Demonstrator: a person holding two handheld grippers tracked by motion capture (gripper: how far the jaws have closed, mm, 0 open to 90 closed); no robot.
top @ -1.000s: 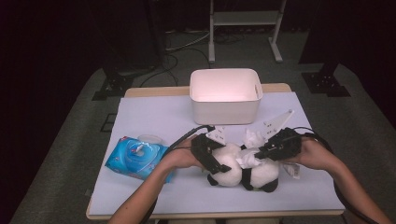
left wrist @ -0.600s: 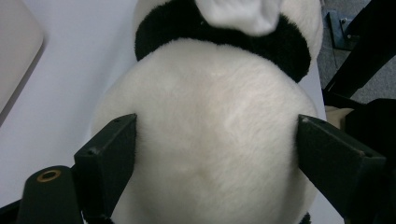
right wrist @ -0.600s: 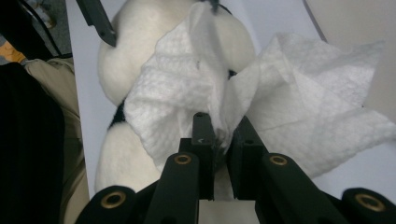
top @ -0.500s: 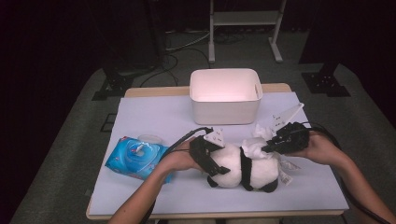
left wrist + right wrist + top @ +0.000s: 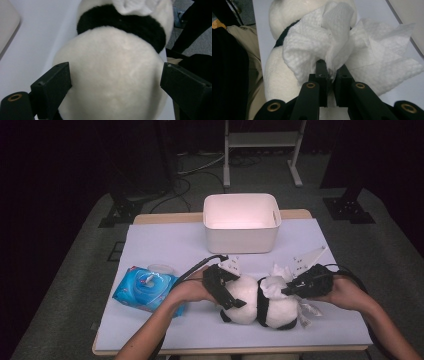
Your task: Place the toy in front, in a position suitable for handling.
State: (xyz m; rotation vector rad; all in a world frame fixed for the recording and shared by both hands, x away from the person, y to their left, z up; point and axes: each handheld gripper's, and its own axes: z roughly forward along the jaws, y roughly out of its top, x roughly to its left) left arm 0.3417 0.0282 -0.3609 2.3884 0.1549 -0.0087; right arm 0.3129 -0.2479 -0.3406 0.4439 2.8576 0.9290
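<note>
White wipe [image 5: 332, 45] slid along panda [image 5: 260, 302]; left gripper [image 5: 115, 82] jaws widening

left gripper [image 5: 225, 287] fingers spread wide, right gripper [image 5: 295, 287] pinched

The plush panda [image 5: 260, 302] is soft, matt fur; the wipe [image 5: 329, 42] is embossed, crinkled white cloth-like paper.

one plush panda [image 5: 255, 302], one white bin [image 5: 240, 221], one wipes pack [image 5: 145, 288], one wipe [image 5: 276, 284].
</note>
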